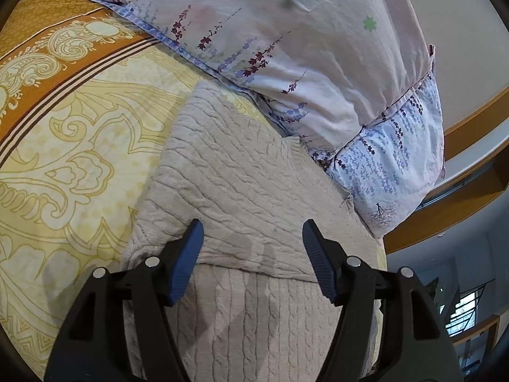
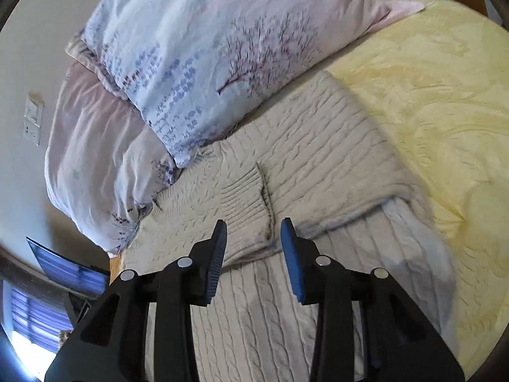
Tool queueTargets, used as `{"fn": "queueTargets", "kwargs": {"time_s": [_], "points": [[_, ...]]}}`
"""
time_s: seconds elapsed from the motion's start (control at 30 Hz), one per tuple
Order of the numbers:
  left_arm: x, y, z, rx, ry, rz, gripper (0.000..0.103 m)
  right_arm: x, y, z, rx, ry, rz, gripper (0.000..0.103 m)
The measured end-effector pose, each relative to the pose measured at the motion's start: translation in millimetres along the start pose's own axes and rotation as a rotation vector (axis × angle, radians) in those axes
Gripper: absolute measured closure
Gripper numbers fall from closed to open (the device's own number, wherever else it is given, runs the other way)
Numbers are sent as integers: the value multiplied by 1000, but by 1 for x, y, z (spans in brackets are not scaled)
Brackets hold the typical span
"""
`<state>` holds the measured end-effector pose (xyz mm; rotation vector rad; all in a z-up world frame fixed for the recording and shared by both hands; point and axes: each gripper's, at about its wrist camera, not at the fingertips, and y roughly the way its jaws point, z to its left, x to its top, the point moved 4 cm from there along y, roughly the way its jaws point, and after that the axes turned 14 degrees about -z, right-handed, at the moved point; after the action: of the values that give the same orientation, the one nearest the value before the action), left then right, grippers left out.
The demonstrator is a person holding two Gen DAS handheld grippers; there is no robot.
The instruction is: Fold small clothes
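While both our hand-held grippers, left hand-held gripper (image 1: 253, 254) wide and right hand-held gripper (image 2: 254, 248) narrower, hold nothing, we must next pinch the half-folded sweater (image 1: 241, 172) on the bed (image 1: 79, 159).

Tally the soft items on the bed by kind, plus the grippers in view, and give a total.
Cable-knit sweater: 1, beige, partly folded
Floral pillows: 2, stacked
Yellow patterned bedcover: 1
Grippers: 2, left gripper and right gripper, both open above the sweater, holding nothing
Total: 6
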<state>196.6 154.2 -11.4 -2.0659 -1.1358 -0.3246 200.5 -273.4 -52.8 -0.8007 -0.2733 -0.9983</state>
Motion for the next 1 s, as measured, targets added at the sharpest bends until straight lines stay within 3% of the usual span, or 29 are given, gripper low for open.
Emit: {"fn": "queueTargets", "kwargs": {"time_s": [0.2,0.27,0.3,0.43,0.5,0.53,0.63,0.67,0.77,0.83,1.0], "points": [[0,0,-1,0,2,2,36,-5,27,5,-24,-22,43,67],[1,0,-2,-5,2,4,35,-4,28,9,-8,-47,42,94],[1,0,-3,-6,2,5,34,-5,29,14,10,-76,49,96],[2,-2,-10,-20,17,21,26,12,4,32,48,-159,-105,96],[2,-4,-12,-31,21,21,26,19,-3,33,24,-186,-160,96],[2,-4,-12,-26,26,22,26,19,-1,28,-35,-207,-165,96],[1,-3,-9,-22,25,27,26,7,23,5,-153,-198,-37,96],[0,-4,-10,-22,30,26,26,3,26,-1,-152,-178,-12,96],[-3,-16,-14,-41,55,37,26,6,5,-2,-127,-173,-35,83],[-6,-31,-16,-72,90,40,26,10,-19,-6,-89,-168,-62,60],[-15,-75,-8,-121,177,29,26,7,-72,-38,-33,-158,-41,56]]}}
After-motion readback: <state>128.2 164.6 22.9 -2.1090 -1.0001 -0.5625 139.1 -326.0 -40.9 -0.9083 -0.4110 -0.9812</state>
